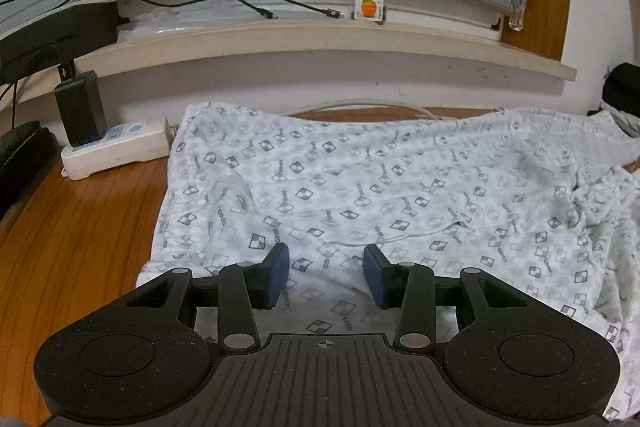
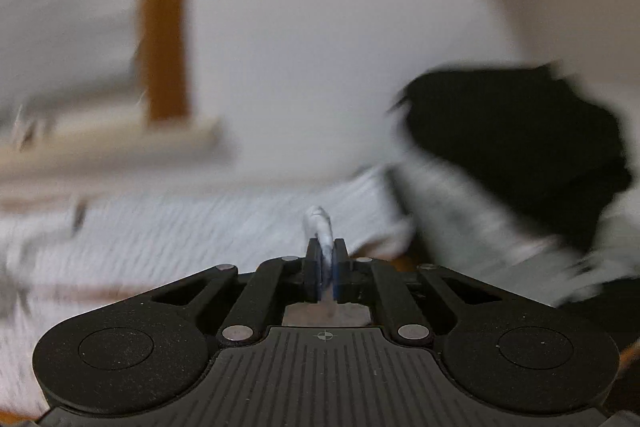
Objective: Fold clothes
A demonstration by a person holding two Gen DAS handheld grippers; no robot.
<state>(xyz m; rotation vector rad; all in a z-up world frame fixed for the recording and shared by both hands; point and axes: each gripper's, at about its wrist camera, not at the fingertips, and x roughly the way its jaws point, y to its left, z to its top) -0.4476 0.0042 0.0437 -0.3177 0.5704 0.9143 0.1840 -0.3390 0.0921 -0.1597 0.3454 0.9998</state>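
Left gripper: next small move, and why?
Probably lower the left gripper and close on the garment beneath it. Its fingers are open over flat cloth, gripping nothing, while the right gripper is already shut on a pinch of white fabric. A fold likely needs both holds.

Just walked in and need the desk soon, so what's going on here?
A person with two handheld grippers is folding a white patterned garment spread on the wooden desk. The right gripper is shut on a pinch of the fabric; its view is blurred. The left gripper is open just above the cloth.
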